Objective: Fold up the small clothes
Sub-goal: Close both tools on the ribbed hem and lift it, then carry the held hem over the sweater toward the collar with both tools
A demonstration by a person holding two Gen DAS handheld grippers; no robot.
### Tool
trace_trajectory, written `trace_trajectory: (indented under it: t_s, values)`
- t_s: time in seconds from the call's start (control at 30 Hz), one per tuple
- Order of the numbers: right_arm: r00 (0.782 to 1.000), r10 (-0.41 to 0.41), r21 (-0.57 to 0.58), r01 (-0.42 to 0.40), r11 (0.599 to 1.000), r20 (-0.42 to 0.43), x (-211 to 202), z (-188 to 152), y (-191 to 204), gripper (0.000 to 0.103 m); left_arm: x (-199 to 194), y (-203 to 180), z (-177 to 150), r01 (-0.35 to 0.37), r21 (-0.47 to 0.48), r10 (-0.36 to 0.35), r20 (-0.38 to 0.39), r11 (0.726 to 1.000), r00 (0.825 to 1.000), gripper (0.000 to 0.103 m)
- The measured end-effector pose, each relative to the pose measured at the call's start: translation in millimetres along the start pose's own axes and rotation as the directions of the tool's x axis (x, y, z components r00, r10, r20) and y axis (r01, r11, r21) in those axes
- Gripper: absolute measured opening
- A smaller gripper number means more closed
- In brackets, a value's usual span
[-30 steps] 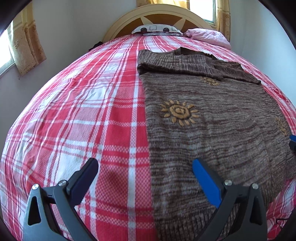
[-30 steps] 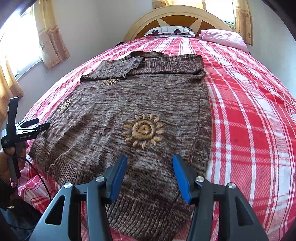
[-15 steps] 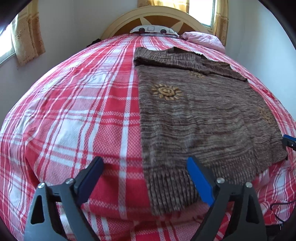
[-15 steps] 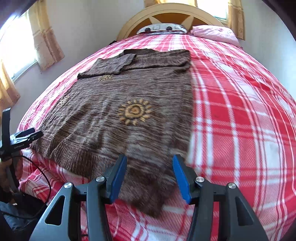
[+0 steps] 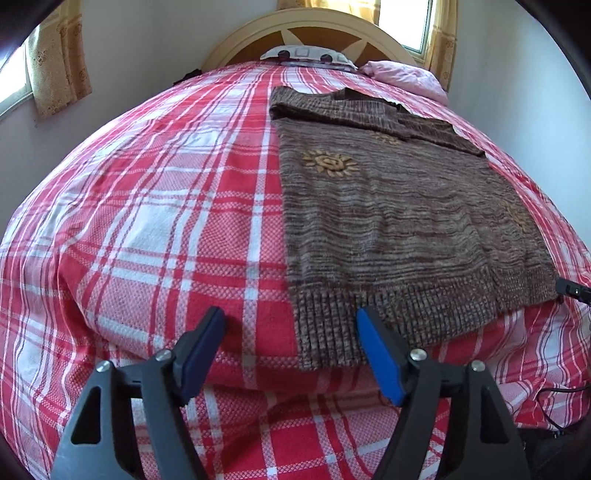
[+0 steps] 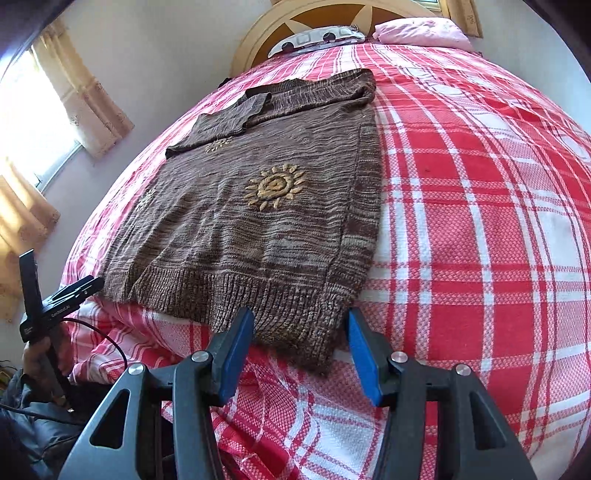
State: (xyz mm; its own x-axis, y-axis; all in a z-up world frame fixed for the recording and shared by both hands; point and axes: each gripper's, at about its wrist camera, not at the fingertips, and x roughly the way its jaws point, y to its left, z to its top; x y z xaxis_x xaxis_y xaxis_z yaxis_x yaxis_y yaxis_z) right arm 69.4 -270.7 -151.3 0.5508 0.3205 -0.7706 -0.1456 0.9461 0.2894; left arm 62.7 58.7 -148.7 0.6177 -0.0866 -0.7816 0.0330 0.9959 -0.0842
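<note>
My left gripper (image 5: 290, 326) is spread wide and holds nothing; its dark blue fingers (image 5: 376, 354) hover at the foot edge of the bed. The right-hand finger sits just in front of the sweater's ribbed hem (image 5: 388, 314); the left-hand finger is over bare bedspread (image 5: 155, 206).

My right gripper (image 6: 301, 332) is also open and empty, at a narrower spread. Its two fingers frame the near right corner of the hem (image 6: 295, 325), which droops slightly over the mattress edge. I cannot tell whether either finger touches the knit.

The brown sweater (image 6: 258, 206) lies flat on the red-and-white plaid bedspread, hem toward me, collar toward the headboard (image 6: 332, 14). Yellow sun motifs (image 6: 275, 186) show on its body. At its far end, the sleeves (image 5: 332, 107) are folded across the chest.

In the right wrist view, my left hand (image 6: 37, 358) grips the other tool at the lower left, beside the bed.

Farther off, a patterned pillow (image 5: 306, 55) and a pink pillow (image 5: 402, 74) rest against the headboard. Curtains (image 6: 81, 88) hang at the windows.
</note>
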Motion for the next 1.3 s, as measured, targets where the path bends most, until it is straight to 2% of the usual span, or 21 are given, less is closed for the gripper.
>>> trace_trajectory:
  t_s: [0.07,0.17,0.2,0.27,0.33,0.43,0.53,0.6,0.63,0.67,0.7,0.77,0.97,1.13,1.23,1.3]
  values:
    - [1.000,0.009,0.023,-0.009,1.000,0.007,0,-1,-3,0.050,1,2,0,0.016,-0.009,-0.016,-0.001,1.000,1.000,0.075]
    - [1.000,0.017,0.074,-0.018,0.997,0.013,-3,-1,-12,0.029,-1,3,0,0.042,-0.023,-0.043,-0.010,0.999,0.999,0.065]
    - [0.999,0.029,0.096,-0.031,0.995,0.016,-3,-1,-15,0.027,-2,2,0,0.050,-0.025,-0.050,-0.012,0.998,0.999,0.062]
    - [0.999,0.045,0.113,-0.047,0.992,0.018,-2,0,-17,0.026,-4,0,1,0.062,-0.031,-0.063,-0.020,0.998,0.998,0.056]
    - [0.999,0.050,0.106,-0.051,0.993,0.015,-1,1,-16,0.026,-4,-4,0,0.092,-0.026,-0.093,-0.028,0.995,0.995,0.056]
    - [0.998,0.069,0.099,-0.069,0.993,0.009,3,0,-14,0.027,0,-11,-4,0.086,0.010,-0.086,-0.019,0.996,0.996,0.058]
    - [0.996,0.088,0.112,-0.091,0.990,0.029,5,-2,-16,0.027,0,-9,-6,0.104,0.006,-0.103,-0.005,0.995,0.995,0.060]
    - [0.994,0.103,0.125,-0.106,0.986,0.036,4,-2,-18,0.026,-1,-5,-4,0.114,-0.004,-0.114,-0.005,0.993,0.993,0.048]
    - [0.994,0.105,0.130,-0.109,0.985,0.039,4,-2,-19,0.025,-3,-1,-2,0.127,-0.015,-0.127,0.002,0.992,0.992,0.033]
    - [0.994,0.099,0.133,-0.104,0.986,0.041,4,-2,-20,0.013,-4,2,-1,0.147,-0.026,-0.147,0.004,0.989,0.989,0.014]
    - [0.995,0.096,0.133,-0.101,0.986,0.040,4,-2,-21,0.006,-3,8,2,0.229,-0.060,-0.230,-0.005,0.972,0.973,0.007]
    - [0.990,0.129,0.158,-0.136,0.978,0.055,2,-2,-26,0.005,-7,14,4,0.274,-0.102,-0.273,0.022,0.956,0.962,0.007]
    - [0.961,0.222,0.154,-0.248,0.957,0.165,-20,3,-25,0.005,-27,18,10,0.363,-0.093,-0.349,0.140,0.927,0.927,0.006]
    - [0.947,0.254,0.174,-0.289,0.942,0.198,-24,5,-27,0.005,-29,22,13,0.406,-0.112,-0.387,0.158,0.907,0.908,0.006]
    - [0.920,0.316,0.205,-0.364,0.908,0.233,-30,8,-33,0.005,-31,29,16,0.439,-0.139,-0.414,0.177,0.888,0.893,0.006]
    - [0.901,0.349,0.208,-0.404,0.891,0.258,-36,11,-33,0.004,-36,32,21,0.444,-0.135,-0.415,0.197,0.886,0.888,0.006]
